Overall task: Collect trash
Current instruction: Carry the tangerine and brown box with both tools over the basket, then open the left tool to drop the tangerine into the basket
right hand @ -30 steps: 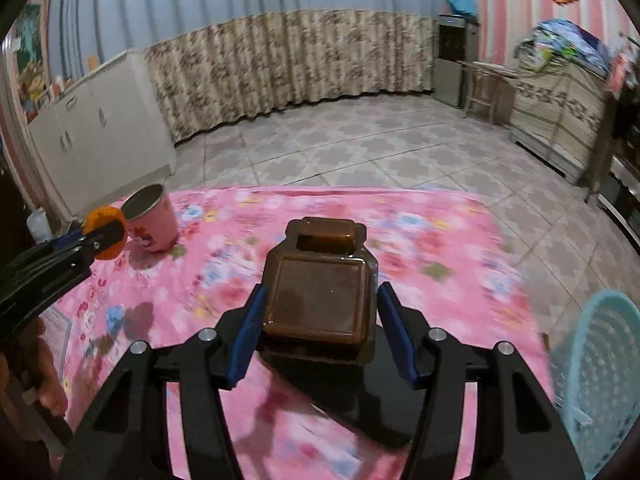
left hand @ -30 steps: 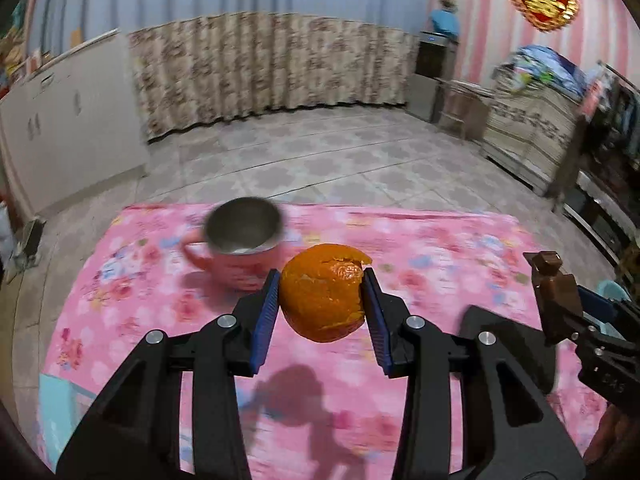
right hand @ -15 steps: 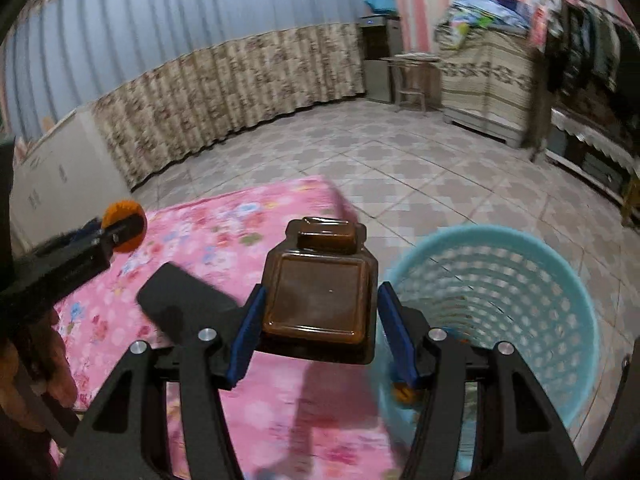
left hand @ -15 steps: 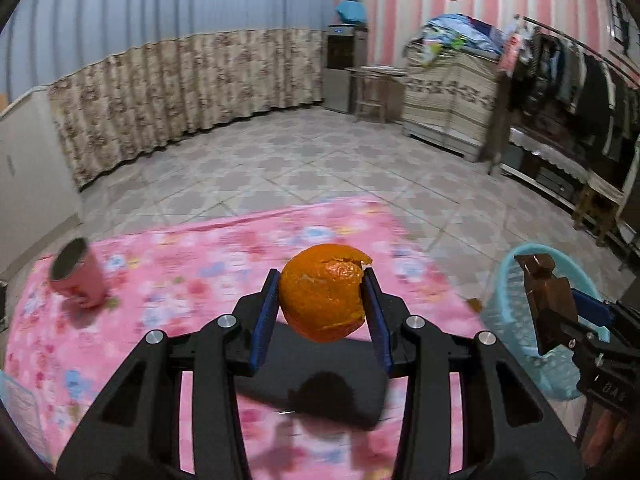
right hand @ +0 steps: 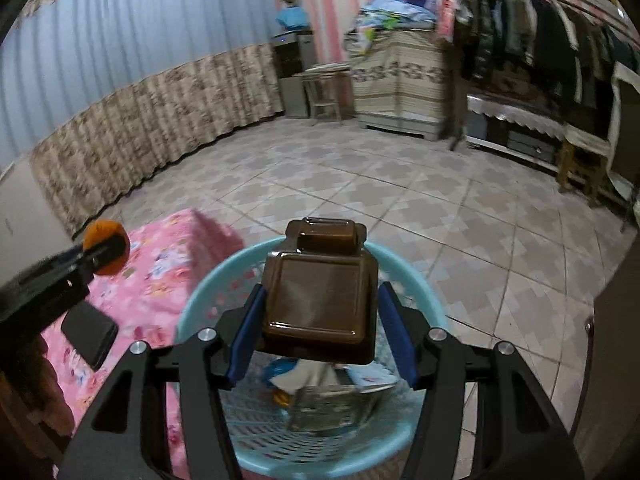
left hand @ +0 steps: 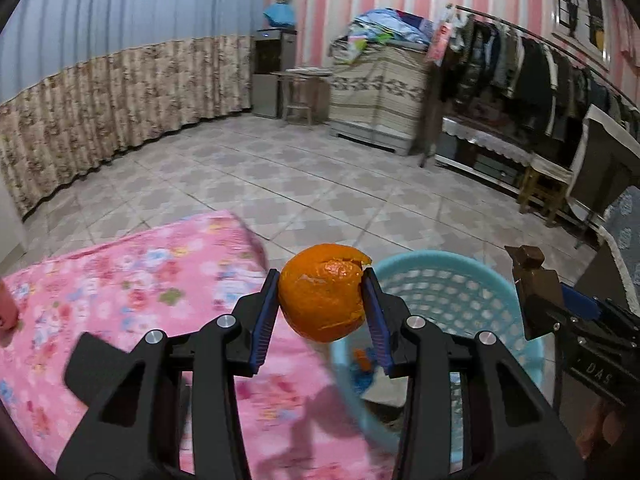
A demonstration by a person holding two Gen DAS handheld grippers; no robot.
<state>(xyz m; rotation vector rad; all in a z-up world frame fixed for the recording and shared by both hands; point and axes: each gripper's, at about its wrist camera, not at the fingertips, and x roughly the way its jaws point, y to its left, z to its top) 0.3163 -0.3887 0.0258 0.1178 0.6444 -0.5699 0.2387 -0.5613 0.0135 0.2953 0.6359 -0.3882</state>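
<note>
left tool (left hand: 322, 312) clamps orange peel (left hand: 322, 292) | right tool (right hand: 318, 320) clamps brown bottle (right hand: 320, 284) | basket (right hand: 208, 292) trash: right view only

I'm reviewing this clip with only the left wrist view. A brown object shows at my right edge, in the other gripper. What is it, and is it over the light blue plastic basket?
Observer: It is a flat brown plastic bottle with a square face and a cap. The right gripper clamps it between blue pads, directly above the opening of the light blue lattice basket.
Operator: What is inside the basket?
Observer: Crumpled pale wrappers lie at the bottom.
Operator: Where does my orange peel sit from that side?
Observer: The orange peel, in the left gripper, is left of the basket, toward the pink floral cloth. It is not over the opening.
</note>
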